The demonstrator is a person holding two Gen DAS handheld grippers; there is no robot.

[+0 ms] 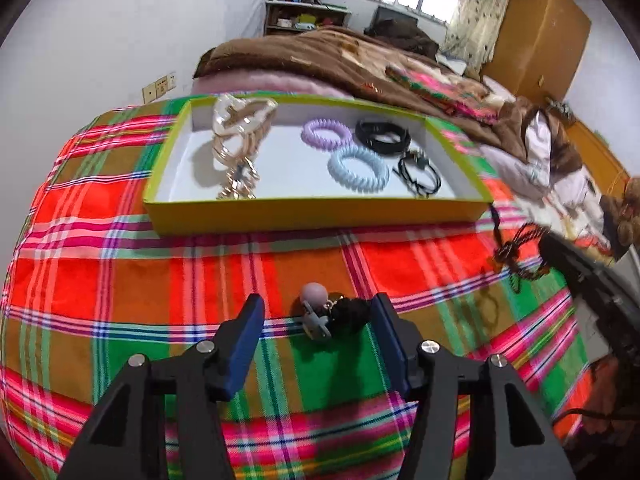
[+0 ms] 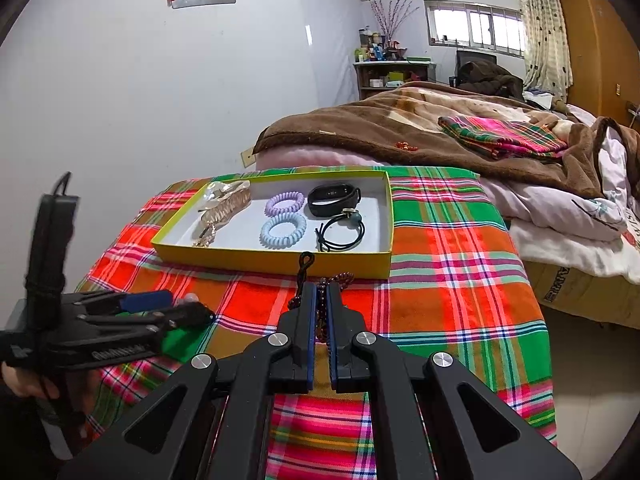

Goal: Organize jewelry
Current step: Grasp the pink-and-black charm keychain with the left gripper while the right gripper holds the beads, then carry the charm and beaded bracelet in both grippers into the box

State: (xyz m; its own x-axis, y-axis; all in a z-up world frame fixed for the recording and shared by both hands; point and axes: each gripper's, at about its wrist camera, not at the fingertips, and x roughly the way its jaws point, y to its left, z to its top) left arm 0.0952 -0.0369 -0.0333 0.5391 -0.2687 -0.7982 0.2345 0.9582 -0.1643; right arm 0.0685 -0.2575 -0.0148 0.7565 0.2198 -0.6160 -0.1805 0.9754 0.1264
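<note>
Meanwhile the right gripper [image 2: 319, 304] clamps a dark beaded bracelet [image 2: 322, 312] whose cord points toward the yellow tray [image 2: 280, 262], while the left gripper [image 1: 316, 314] gapes around a round-beaded black hair tie [image 1: 334, 314].

We see a plaid cloth [image 2: 448, 264] in red, green and pink covering the surface. Behind it lies a bed with a brown blanket [image 2: 392, 128], a folded plaid cloth [image 2: 504, 136] resting on it. A cluttered shelf [image 2: 392, 70] stands beneath a bright window [image 2: 476, 28].
</note>
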